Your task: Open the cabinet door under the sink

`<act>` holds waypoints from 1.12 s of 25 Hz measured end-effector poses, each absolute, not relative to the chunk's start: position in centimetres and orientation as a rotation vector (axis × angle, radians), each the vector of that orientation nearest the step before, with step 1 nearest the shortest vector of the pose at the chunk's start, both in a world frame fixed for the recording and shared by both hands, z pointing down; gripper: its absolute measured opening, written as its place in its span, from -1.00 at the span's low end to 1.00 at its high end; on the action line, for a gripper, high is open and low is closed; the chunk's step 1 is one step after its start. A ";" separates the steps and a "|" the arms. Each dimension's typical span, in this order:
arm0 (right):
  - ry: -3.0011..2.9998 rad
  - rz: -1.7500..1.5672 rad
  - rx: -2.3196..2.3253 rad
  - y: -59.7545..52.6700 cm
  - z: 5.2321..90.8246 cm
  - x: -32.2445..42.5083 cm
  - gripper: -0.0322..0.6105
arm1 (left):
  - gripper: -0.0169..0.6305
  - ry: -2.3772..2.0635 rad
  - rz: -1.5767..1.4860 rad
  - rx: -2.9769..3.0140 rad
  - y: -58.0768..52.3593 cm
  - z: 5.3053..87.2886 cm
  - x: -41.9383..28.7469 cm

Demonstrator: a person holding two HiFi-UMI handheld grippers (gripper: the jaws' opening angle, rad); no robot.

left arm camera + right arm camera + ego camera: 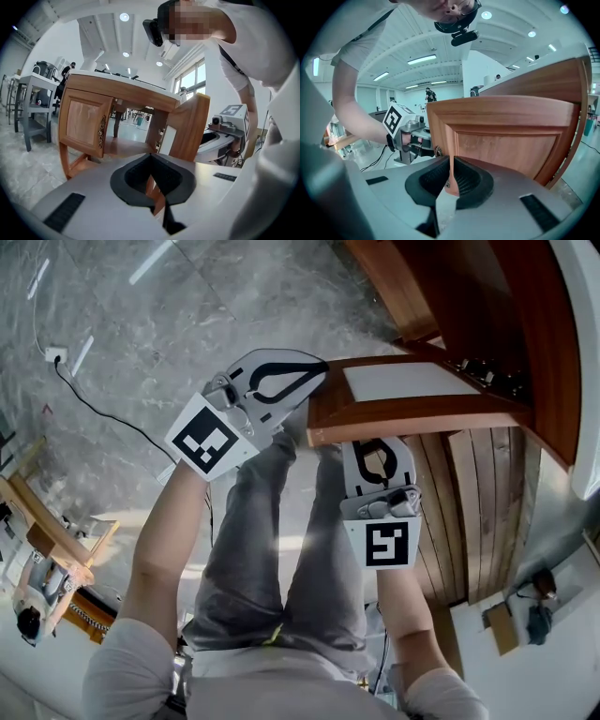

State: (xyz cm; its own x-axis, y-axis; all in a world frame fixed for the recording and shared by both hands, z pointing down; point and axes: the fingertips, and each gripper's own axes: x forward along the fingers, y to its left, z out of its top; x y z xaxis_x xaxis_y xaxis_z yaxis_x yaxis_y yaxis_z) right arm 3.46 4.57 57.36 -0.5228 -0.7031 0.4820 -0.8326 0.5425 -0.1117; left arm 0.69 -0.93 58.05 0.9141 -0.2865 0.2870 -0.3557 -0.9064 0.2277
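Note:
The wooden cabinet door (412, 413) stands swung out from the cabinet (487, 306), and I see its top edge from above. In the right gripper view its panel (506, 140) fills the middle, with a small knob (437, 151) at its left edge. My right gripper (376, 442) (451, 163) is shut on the door's edge, a thin strip of wood pinched between its black pads. My left gripper (317, 368) (151, 157) hovers by the door's outer end, its jaws together and holding nothing. A second door (84, 122) with an ornate handle (101, 132) hangs at the cabinet's left.
The person's legs (281, 549) stand between the grippers over a grey marble floor (141, 315). A black cable and wall plug (54, 354) lie at far left, near a wooden stand (47, 531). A grey table (35, 93) stands beyond the cabinet.

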 end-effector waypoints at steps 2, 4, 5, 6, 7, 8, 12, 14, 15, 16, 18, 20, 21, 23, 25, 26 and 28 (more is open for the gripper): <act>-2.399 0.470 1.283 4.5 56.2 4.0 -0.75 | -0.91 -0.443 0.401 2.807 -0.1 57.9 1.2; -2.384 0.487 1.302 4.7 55.2 4.6 -0.75 | -0.91 -0.389 0.427 2.799 1.1 57.8 2.0; -2.379 0.495 1.309 4.9 54.8 4.8 -0.75 | -0.91 -0.361 0.428 2.781 1.9 57.8 2.4; -2.372 0.505 1.313 5.2 54.4 5.1 -0.75 | -0.91 -0.339 0.422 2.761 2.6 57.6 2.9; -2.356 0.522 1.315 5.7 54.1 5.6 -0.75 | -0.91 -0.323 0.414 2.744 3.2 57.2 3.4; -2.335 0.541 1.319 6.5 53.9 6.1 -0.75 | -0.91 -0.318 0.408 2.732 3.8 56.7 3.8; -2.250 0.588 1.344 9.8 52.4 9.2 -0.75 | -0.91 -0.412 0.418 2.728 4.0 54.5 4.5; -2.224 0.586 1.355 10.6 51.5 10.5 -0.75 | -0.91 -0.488 0.430 2.738 3.3 53.5 4.5; -2.213 0.579 1.360 10.7 51.2 11.0 -0.75 | -0.91 -0.515 0.429 2.739 3.0 53.0 4.5; -2.201 0.576 1.365 10.8 51.0 11.5 -0.75 | -0.91 -0.533 0.427 2.737 2.7 52.5 4.6; -2.186 0.566 1.377 10.4 50.6 12.4 -0.75 | -0.91 -0.549 0.434 2.739 2.2 51.9 5.0; -2.188 0.549 1.393 9.7 50.3 12.9 -0.75 | -0.91 -0.547 0.448 2.754 1.9 51.4 5.4; -2.192 0.541 1.401 9.3 50.1 13.0 -0.75 | -0.91 -0.544 0.456 2.763 1.8 51.2 5.5; -2.199 0.523 1.409 8.6 49.7 13.2 -0.75 | -0.91 -0.544 0.469 2.769 1.6 50.7 5.7; -2.200 0.519 1.416 8.0 49.3 13.4 -0.75 | -0.91 -0.550 0.476 2.767 1.5 50.2 5.8; -2.199 0.520 1.421 7.8 48.9 13.5 -0.75 | -0.91 -0.555 0.479 2.765 1.5 49.8 5.8; -2.201 0.514 1.422 7.5 48.1 13.4 -0.75 | -0.91 -0.567 0.481 2.758 1.5 49.0 5.9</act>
State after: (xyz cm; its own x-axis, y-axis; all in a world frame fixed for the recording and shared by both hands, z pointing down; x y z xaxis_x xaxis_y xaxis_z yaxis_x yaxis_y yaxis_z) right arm 13.42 7.53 48.09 -0.3548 -0.7426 0.5680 -0.9173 0.3939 -0.0580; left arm 5.89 1.51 48.98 0.8672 -0.3282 0.3746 -0.4228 -0.8826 0.2055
